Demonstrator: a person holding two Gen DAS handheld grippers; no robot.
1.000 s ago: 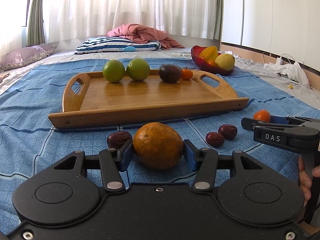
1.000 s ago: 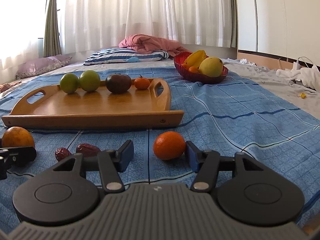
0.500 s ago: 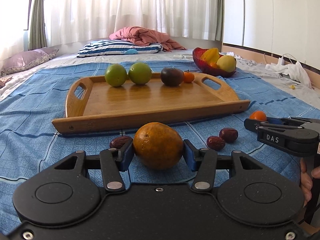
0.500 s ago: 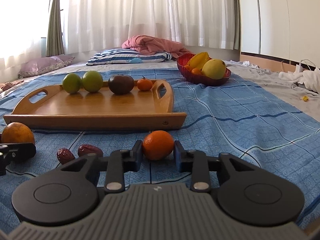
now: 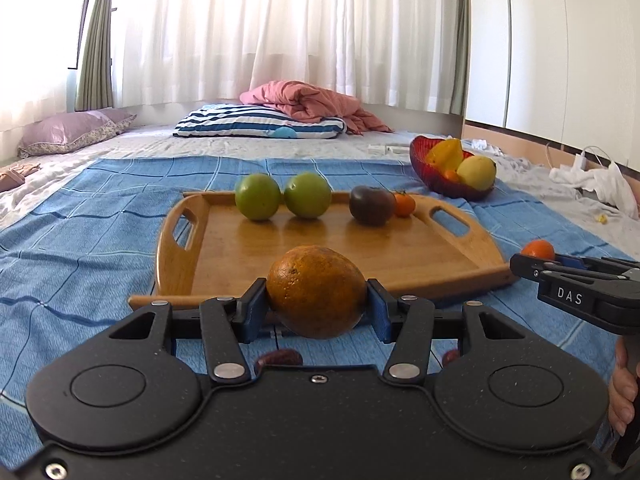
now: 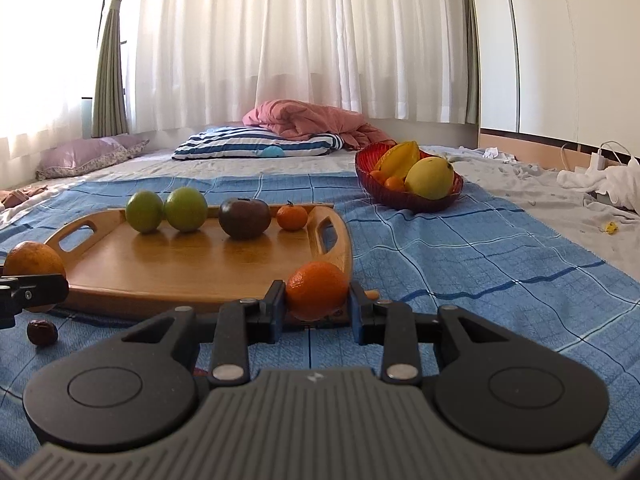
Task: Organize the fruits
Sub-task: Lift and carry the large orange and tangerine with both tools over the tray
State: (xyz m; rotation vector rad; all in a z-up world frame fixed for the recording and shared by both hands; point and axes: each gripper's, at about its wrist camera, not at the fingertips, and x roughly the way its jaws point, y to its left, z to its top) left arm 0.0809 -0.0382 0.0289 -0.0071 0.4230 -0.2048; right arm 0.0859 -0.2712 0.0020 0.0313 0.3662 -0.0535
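Note:
My left gripper [image 5: 316,312] is shut on a large orange [image 5: 316,302] and holds it in the air just before the near edge of the wooden tray [image 5: 400,264]. My right gripper [image 6: 317,312] is shut on a small tangerine [image 6: 317,289], lifted near the tray's right corner [image 6: 340,256]. On the tray's far side stand two green fruits [image 5: 258,197] [image 5: 307,195], a dark tomato [image 5: 370,205] and a small tangerine [image 5: 404,204]. Red dates lie on the blue cloth below: one [image 6: 41,332] in the right wrist view, one [image 5: 280,357] under the left gripper.
A red bowl [image 6: 400,196] with yellow fruit stands behind the tray to the right. A striped pillow [image 5: 260,126] and a pink blanket [image 5: 308,104] lie at the back. White clothes and cables [image 6: 600,180] lie far right. The blue cloth [image 6: 460,260] covers the bed.
The right gripper closed on the small tangerine and lifted it. The left gripper lifted the large orange off the cloth and moved it towards the tray.

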